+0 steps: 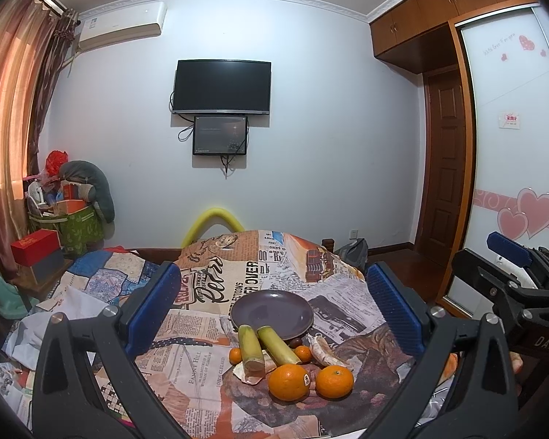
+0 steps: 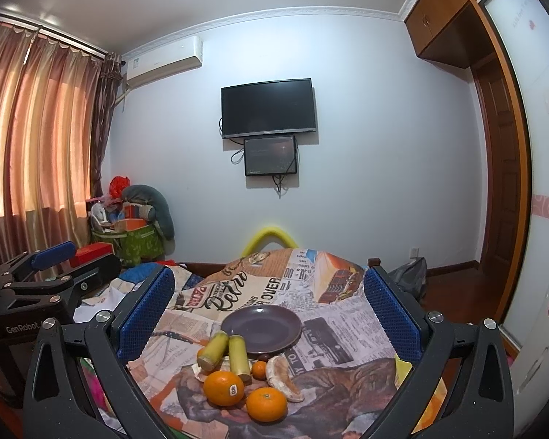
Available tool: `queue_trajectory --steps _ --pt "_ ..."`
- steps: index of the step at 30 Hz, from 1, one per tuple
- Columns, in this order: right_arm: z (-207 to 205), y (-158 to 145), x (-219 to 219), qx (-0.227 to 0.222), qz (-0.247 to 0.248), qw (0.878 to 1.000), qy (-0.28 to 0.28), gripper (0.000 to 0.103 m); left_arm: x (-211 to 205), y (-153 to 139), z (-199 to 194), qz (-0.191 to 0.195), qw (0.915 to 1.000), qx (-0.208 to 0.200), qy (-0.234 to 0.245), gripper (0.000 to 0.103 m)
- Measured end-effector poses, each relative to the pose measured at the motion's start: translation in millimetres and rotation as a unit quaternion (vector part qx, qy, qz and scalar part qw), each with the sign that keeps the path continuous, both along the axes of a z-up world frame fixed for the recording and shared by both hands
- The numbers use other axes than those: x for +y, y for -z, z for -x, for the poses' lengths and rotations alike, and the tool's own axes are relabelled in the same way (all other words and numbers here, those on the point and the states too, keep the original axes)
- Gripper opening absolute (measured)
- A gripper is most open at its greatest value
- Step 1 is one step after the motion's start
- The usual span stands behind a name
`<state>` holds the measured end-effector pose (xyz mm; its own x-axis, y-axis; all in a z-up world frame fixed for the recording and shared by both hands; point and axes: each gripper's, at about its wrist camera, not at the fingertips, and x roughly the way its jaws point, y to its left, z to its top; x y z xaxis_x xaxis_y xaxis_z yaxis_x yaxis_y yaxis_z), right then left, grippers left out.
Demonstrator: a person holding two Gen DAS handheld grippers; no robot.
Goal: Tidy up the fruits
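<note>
You are hovering both the left claw (image 1: 272, 292) and right claw (image 2: 269, 300) released and empty over the print-covered table (image 1: 208, 362), where loose oranges (image 1: 288, 382) are lying just beside the bare round purple plate (image 1: 272, 310), awaiting a first grasp.

You face a pale far wall (image 1: 311, 146) with a dark television (image 1: 222, 86) and a smaller screen (image 1: 219, 135) beneath. An air conditioner (image 1: 122, 25) hangs high left, beside glowing orange curtains (image 1: 7, 109). Wooden cabinets (image 1: 439, 7) and a brown door (image 1: 444, 168) stand on your right.
</note>
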<state>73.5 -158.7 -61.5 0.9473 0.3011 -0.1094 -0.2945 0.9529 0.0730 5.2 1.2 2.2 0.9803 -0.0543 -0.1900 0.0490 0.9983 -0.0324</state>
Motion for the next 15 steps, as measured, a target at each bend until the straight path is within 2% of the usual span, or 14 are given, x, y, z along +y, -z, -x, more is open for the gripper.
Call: queue_trajectory --steps 10,15 --pt "-3 1 1 0.005 0.003 1.0 0.0 0.103 1 2 -2 -0.001 1.0 0.002 0.003 0.103" --pt "-12 9 1 0.021 0.006 1.0 0.004 0.103 2 9 -12 -0.001 0.9998 0.019 0.012 0.103"
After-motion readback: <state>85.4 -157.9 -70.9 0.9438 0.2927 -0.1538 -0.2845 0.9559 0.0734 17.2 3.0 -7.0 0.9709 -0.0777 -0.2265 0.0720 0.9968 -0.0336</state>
